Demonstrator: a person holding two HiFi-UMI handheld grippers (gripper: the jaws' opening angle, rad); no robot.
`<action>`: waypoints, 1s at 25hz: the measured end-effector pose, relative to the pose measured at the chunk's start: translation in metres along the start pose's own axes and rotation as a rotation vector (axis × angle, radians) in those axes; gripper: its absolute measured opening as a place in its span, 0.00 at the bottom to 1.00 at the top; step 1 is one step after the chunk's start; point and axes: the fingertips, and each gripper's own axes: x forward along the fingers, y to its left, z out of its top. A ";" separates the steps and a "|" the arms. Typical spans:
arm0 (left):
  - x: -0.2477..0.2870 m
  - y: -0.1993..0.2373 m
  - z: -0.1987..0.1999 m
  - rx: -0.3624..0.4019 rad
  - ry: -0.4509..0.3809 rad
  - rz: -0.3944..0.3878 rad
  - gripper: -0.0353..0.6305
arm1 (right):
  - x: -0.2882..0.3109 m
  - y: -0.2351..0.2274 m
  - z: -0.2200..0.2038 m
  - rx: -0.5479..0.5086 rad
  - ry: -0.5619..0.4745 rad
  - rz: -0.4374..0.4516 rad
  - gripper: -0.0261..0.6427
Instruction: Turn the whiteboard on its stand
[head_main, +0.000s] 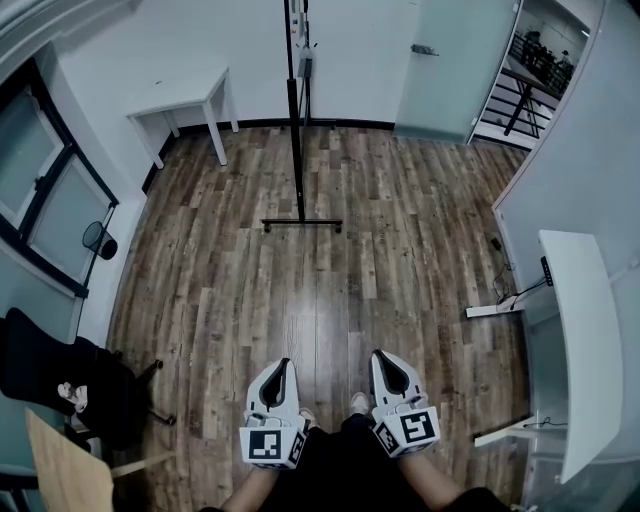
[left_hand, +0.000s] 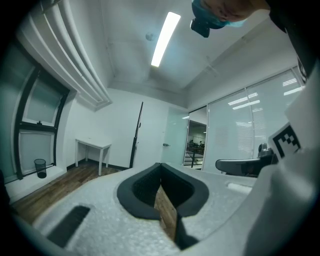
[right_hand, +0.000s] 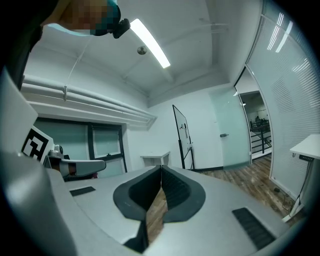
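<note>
The whiteboard (head_main: 296, 100) stands edge-on to me at the far side of the room, a thin black upright on a floor stand whose foot bar (head_main: 301, 224) lies on the wood floor. It shows as a dark slanted line in the left gripper view (left_hand: 137, 136) and as a narrow leaning panel in the right gripper view (right_hand: 183, 136). My left gripper (head_main: 283, 366) (left_hand: 160, 164) and right gripper (head_main: 380, 357) (right_hand: 161, 168) are held side by side close to my body, well short of the board. Both point at it, shut and empty.
A small white table (head_main: 186, 98) stands at the back left wall. An office chair (head_main: 62, 386) and a black bin (head_main: 99, 240) are at the left. A long white desk (head_main: 580, 335) runs along the right wall, and a glass door (head_main: 450, 62) is at the back right.
</note>
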 end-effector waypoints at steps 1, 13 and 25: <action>-0.003 0.005 -0.001 0.006 0.001 -0.007 0.08 | 0.001 0.005 -0.002 -0.001 0.001 -0.005 0.06; -0.015 0.049 -0.005 0.010 0.010 -0.012 0.08 | 0.028 0.034 -0.013 0.004 -0.003 -0.036 0.06; 0.086 0.087 -0.005 0.023 0.017 -0.006 0.08 | 0.137 -0.005 -0.010 0.024 -0.007 -0.007 0.06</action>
